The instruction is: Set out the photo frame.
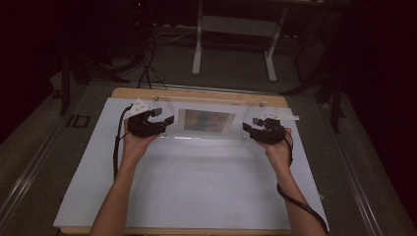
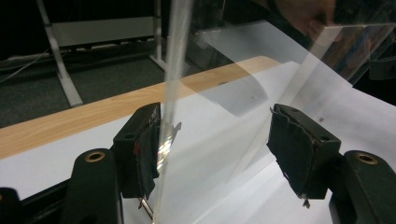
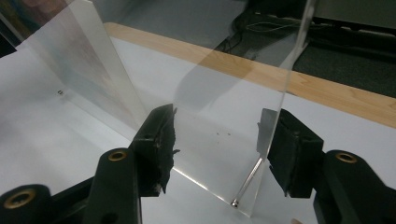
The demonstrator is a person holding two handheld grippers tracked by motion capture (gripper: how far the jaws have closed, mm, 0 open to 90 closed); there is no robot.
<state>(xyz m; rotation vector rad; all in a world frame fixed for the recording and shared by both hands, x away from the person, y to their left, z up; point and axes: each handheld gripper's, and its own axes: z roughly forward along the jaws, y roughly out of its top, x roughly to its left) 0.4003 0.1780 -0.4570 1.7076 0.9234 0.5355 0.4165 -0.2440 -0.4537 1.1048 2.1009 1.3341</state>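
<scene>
A clear acrylic picture stand (image 1: pixel 173 114) stands upright at the far middle of the table, with a colour print (image 1: pixel 206 121) in it. My left gripper (image 1: pixel 166 121) is at its left end and my right gripper (image 1: pixel 248 126) at its right end. In the left gripper view the jaws (image 2: pixel 215 135) straddle the clear panel's edge (image 2: pixel 173 74). The edge lies against one pad while the other pad stands well off. In the right gripper view the jaws (image 3: pixel 217 140) straddle the panel (image 3: pixel 224 88) with a gap on both sides. A metal pin (image 3: pixel 248 179) runs through its bottom corner.
The stand rests on a large white sheet (image 1: pixel 196 182) that covers a wooden tabletop (image 1: pixel 123 92). Beyond the table, on dark carpet, are a white desk frame (image 1: pixel 198 44) and cables (image 1: pixel 147 66). The person's forearms come in from the near edge.
</scene>
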